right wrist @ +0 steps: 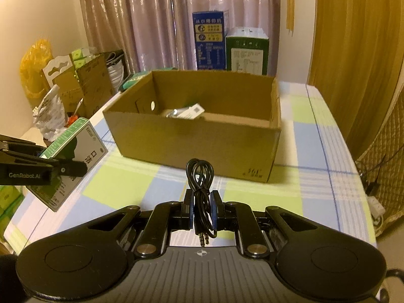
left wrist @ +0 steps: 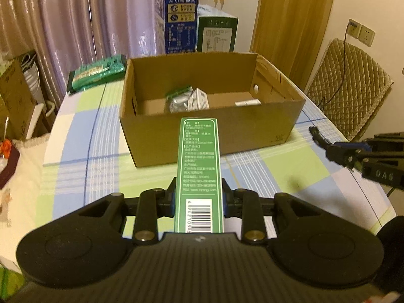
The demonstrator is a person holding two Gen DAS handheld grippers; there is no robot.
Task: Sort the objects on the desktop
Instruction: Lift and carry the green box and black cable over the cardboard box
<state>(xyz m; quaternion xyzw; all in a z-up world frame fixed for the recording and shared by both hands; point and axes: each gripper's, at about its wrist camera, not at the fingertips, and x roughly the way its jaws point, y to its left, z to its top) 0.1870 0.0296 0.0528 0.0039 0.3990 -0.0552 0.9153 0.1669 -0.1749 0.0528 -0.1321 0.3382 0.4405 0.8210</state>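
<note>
My left gripper is shut on a long green medicine box with a barcode, and holds it above the table in front of an open cardboard box. Inside that cardboard box lie silver blister packs with a small white carton and a white item. My right gripper is shut on a coiled black audio cable, its plugs hanging toward the camera. The cardboard box stands just beyond it. Each view shows the other gripper at its edge: right gripper, left gripper with the medicine box.
A checked cloth covers the table. Behind the cardboard box stand a blue carton and a green carton; a green packet lies at the far left. A quilted chair is at the right, stacked boxes and bags at the left.
</note>
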